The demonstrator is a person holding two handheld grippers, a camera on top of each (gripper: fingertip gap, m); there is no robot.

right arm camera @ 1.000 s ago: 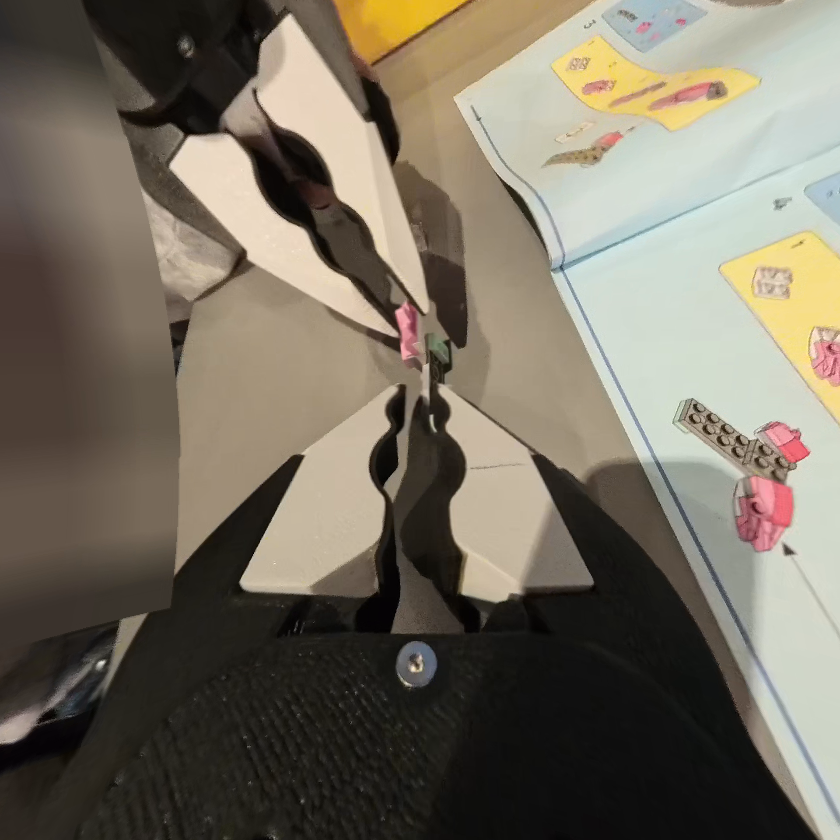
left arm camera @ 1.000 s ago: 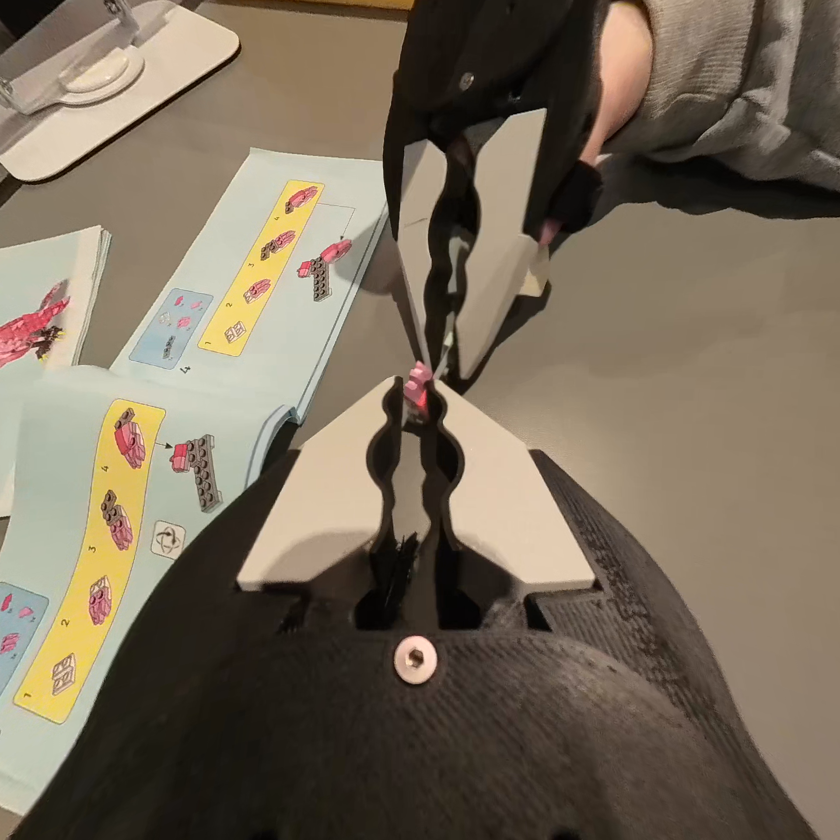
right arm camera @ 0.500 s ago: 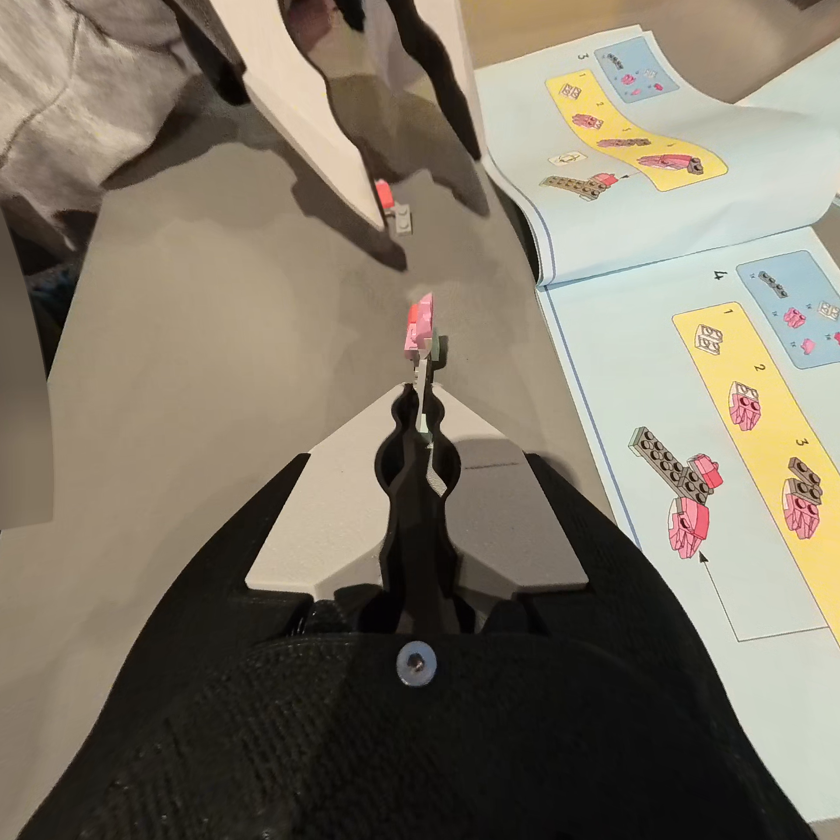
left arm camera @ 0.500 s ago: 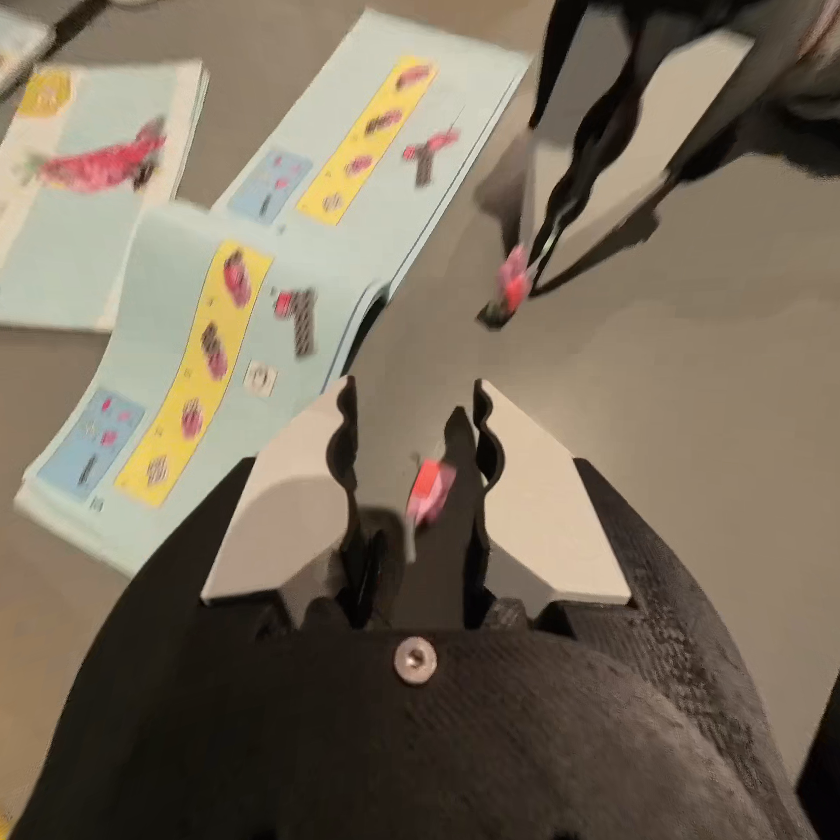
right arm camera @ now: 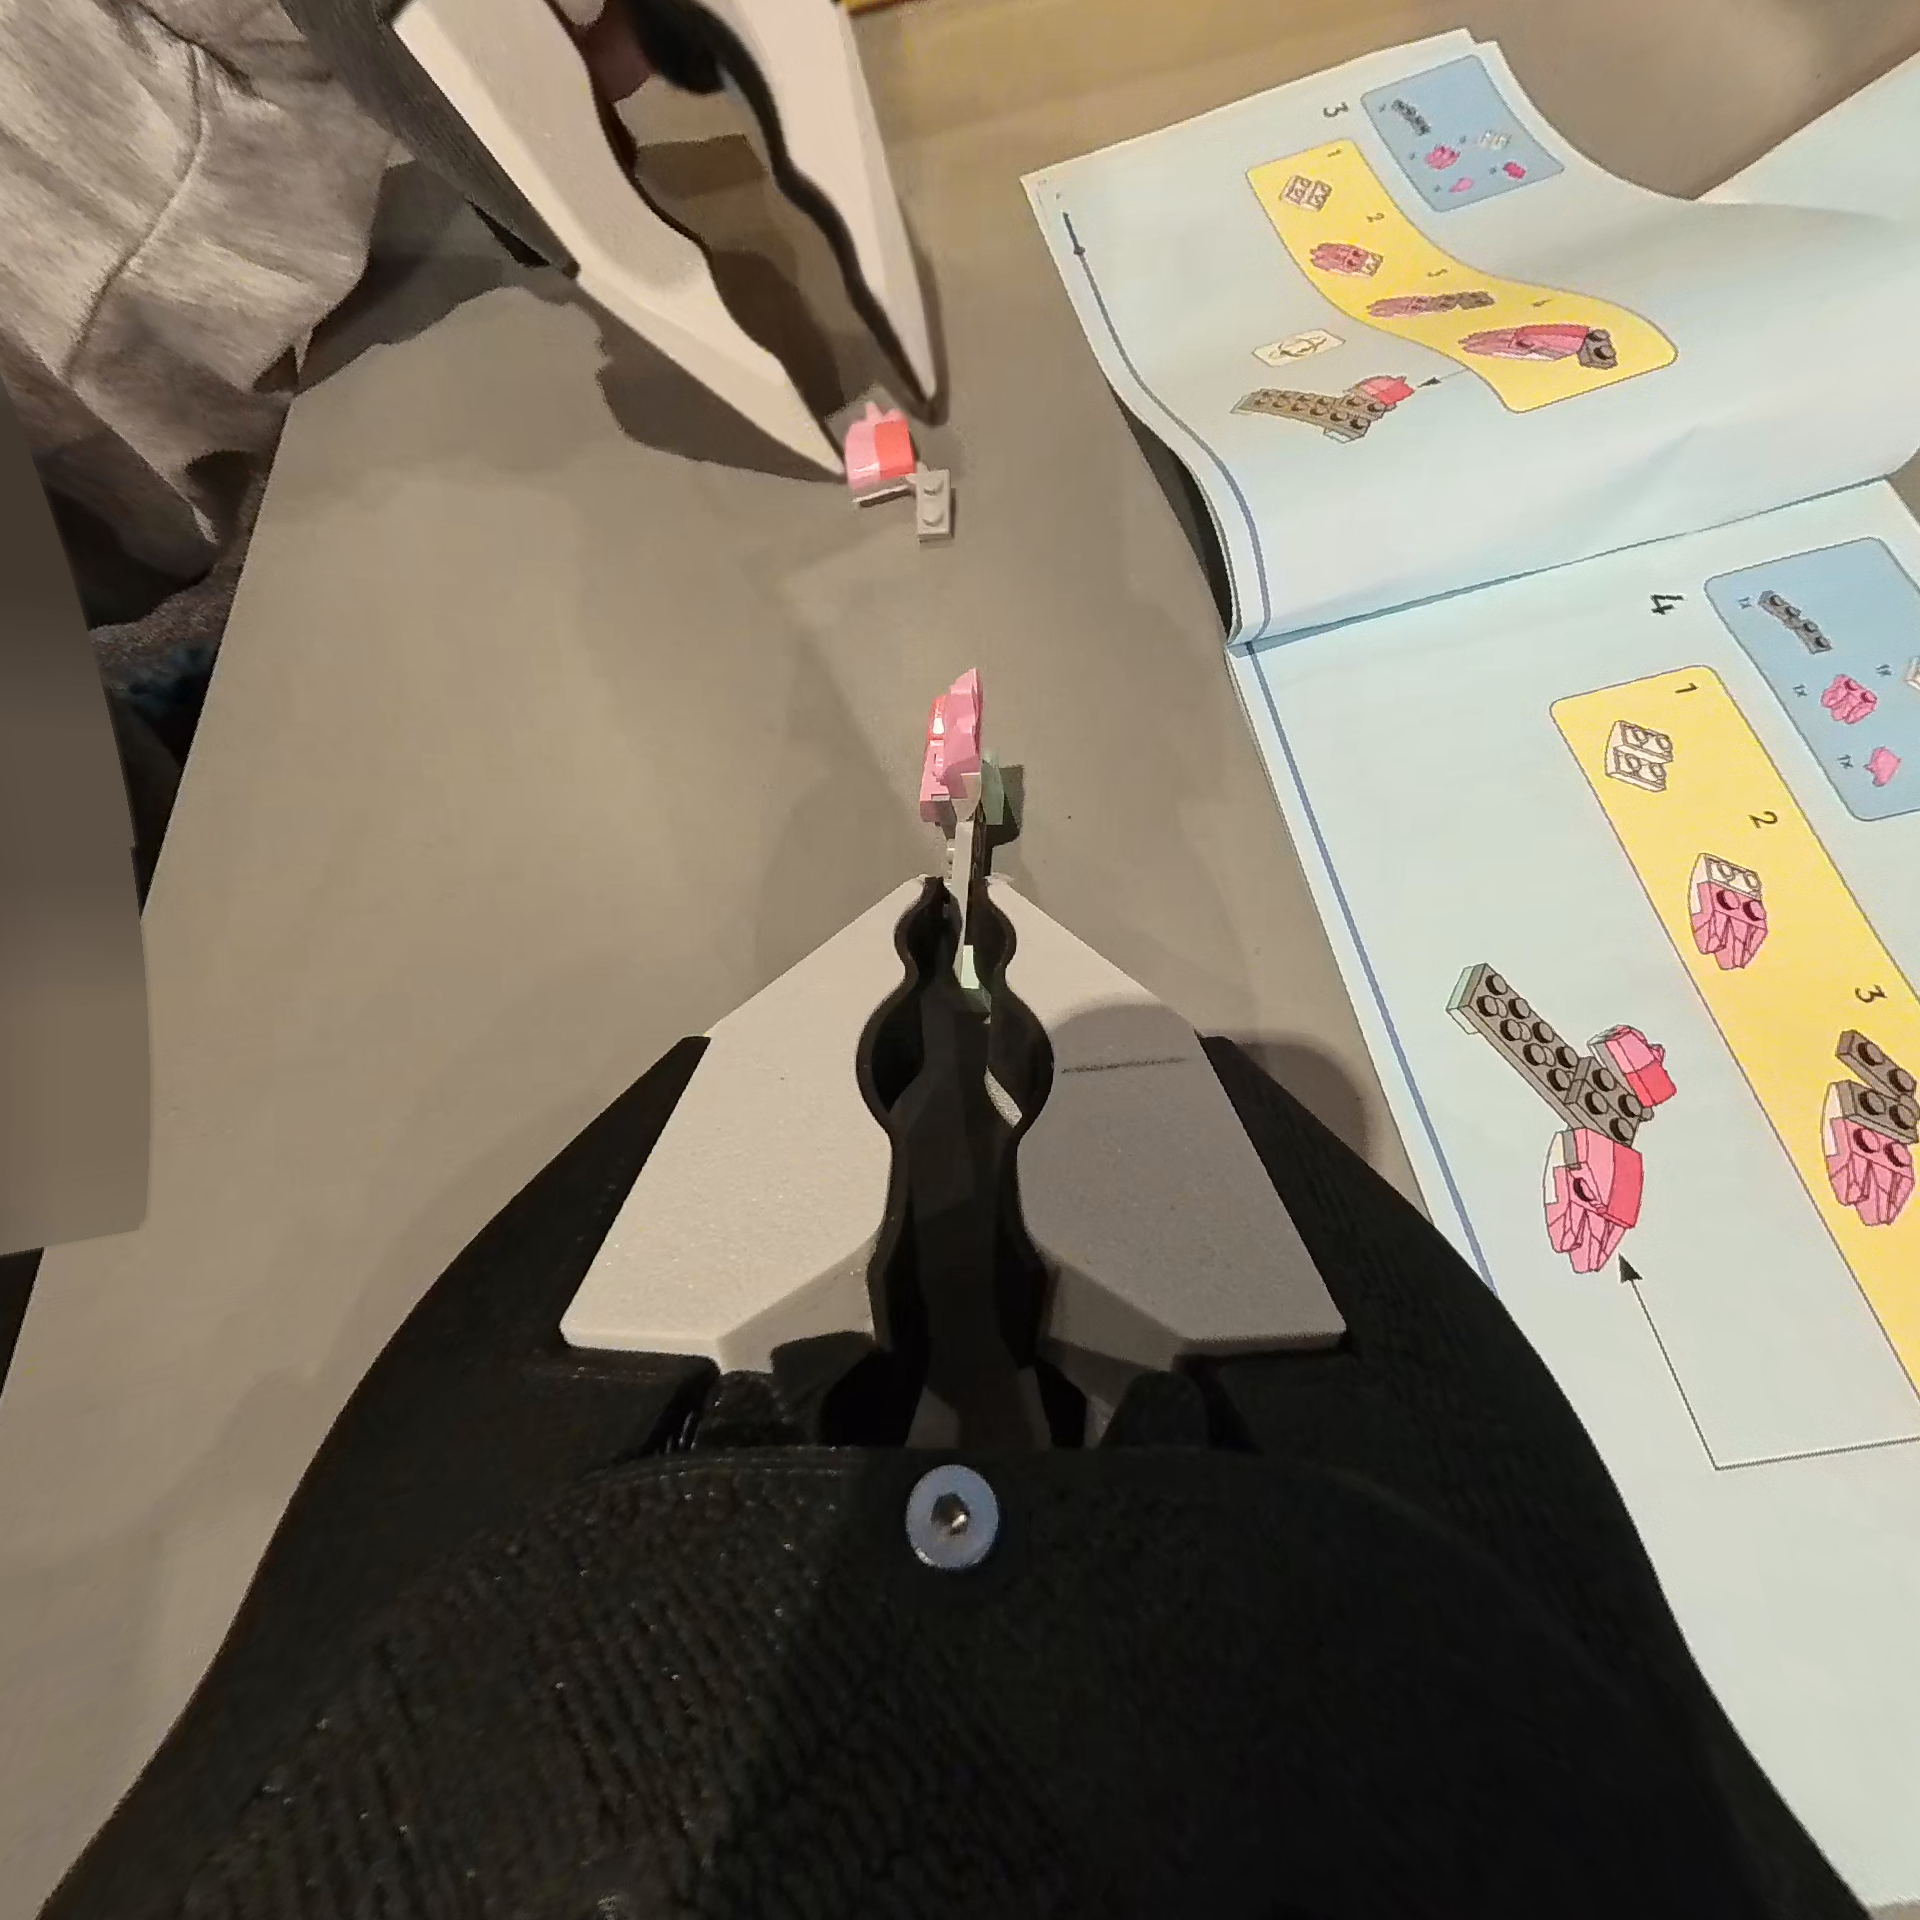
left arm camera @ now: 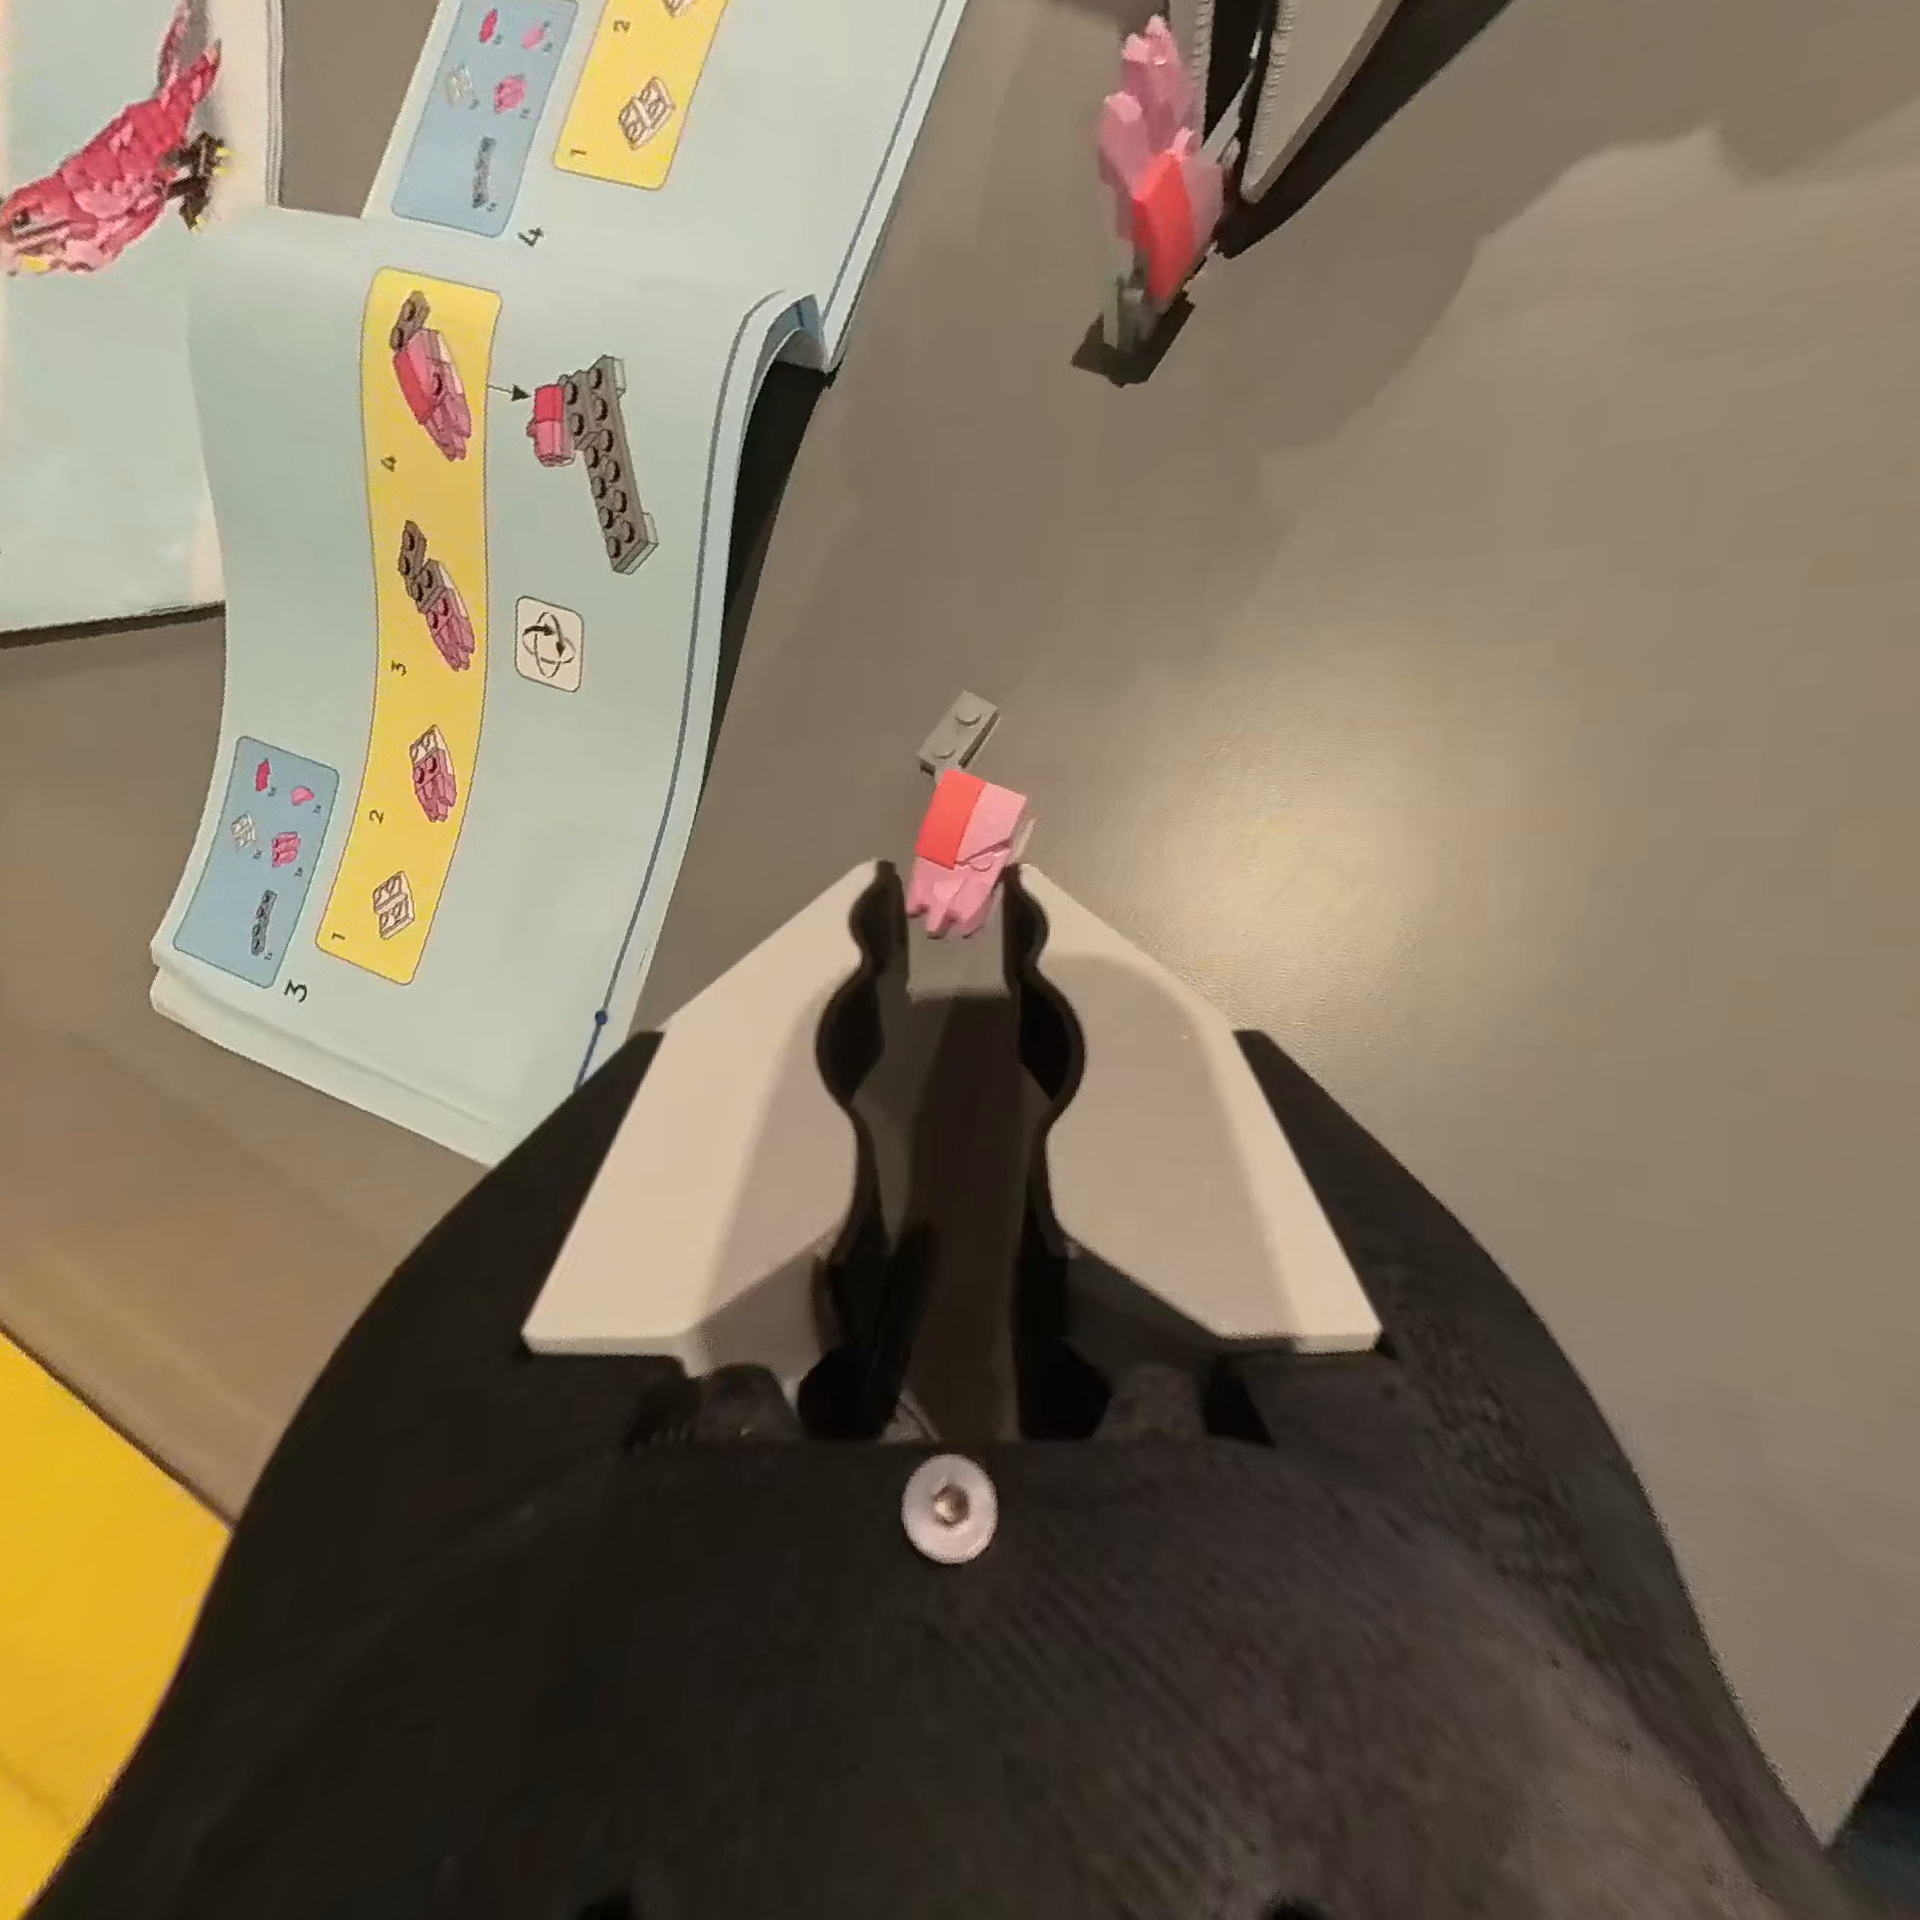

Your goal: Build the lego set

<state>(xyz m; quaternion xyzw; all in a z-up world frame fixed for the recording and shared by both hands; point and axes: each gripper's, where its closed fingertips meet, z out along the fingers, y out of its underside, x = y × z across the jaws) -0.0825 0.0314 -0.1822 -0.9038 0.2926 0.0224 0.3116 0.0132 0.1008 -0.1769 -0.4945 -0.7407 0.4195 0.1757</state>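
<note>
A: Left wrist view first. What is the left claw [left arm camera: 951,883] doing?

B: Its two pale fingers stand a little apart. A small pink and red brick cluster [left arm camera: 968,852] sits at the tips, lying on the grey bench [left arm camera: 1455,831]. Whether the fingers actually pinch it I cannot tell. Just beyond it lies a small flat grey plate with studs [left arm camera: 961,727].

A: And farther off?

B: Toward the far edge the right claw [left arm camera: 1210,156] hangs above the bench with a pink, red and grey brick assembly [left arm camera: 1158,197] at its tips. On the left side lies an open pale blue instruction booklet with yellow step panels [left arm camera: 468,582], one page curling up. A yellow surface [left arm camera: 83,1558] shows at the near left corner.

A: Now the right wrist view.

B: The right claw [right arm camera: 966,881] is closed on a thin grey plate, the lower end of the pink, red and grey brick assembly [right arm camera: 954,748], which stands edge-on past the tips, above the bench [right arm camera: 520,727]. Ahead, the left claw [right arm camera: 883,426] points down at the bench, its fingers slightly parted around the brick cluster [right arm camera: 878,452], with the grey plate [right arm camera: 933,504] touching or just beside it. The booklet [right arm camera: 1455,779] lies along the right edge. A grey knitted sleeve [right arm camera: 156,208] fills the far left corner.
</note>
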